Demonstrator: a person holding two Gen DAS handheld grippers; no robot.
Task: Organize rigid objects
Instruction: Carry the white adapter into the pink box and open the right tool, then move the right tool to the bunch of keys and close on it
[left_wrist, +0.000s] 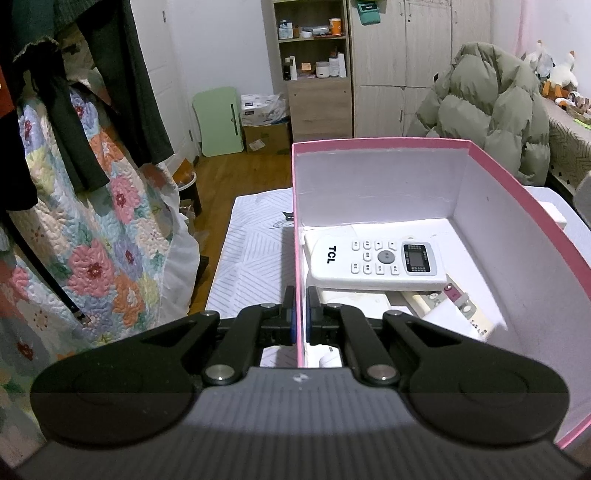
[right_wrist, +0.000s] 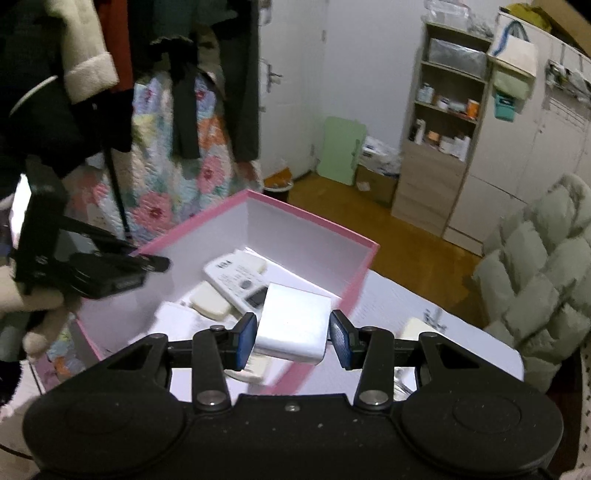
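A: From the left wrist, our left gripper (left_wrist: 300, 314) is clamped on the box (left_wrist: 517, 192) wall, one finger outside, one inside. The wall is thin card, pink outside, matte white within.

B: And the remote (left_wrist: 376, 260)?

A: Just ahead of those tongs and to their right, flat on the box floor. It is smooth white plastic, its long axis running crosswise to our fingers, on top of other pale flat items we cannot name.

B: From the right wrist, our right gripper (right_wrist: 292, 338) is clamped on a block (right_wrist: 295, 325): white, smooth, rectangular with rounded edges, both blue pads against its sides.

A: Where is the box from there?

B: Ahead of and below those tongs; the block hangs over its near wall, long axis pointing forward. We judge the right hand is the one to lower it in, while the left steadies.
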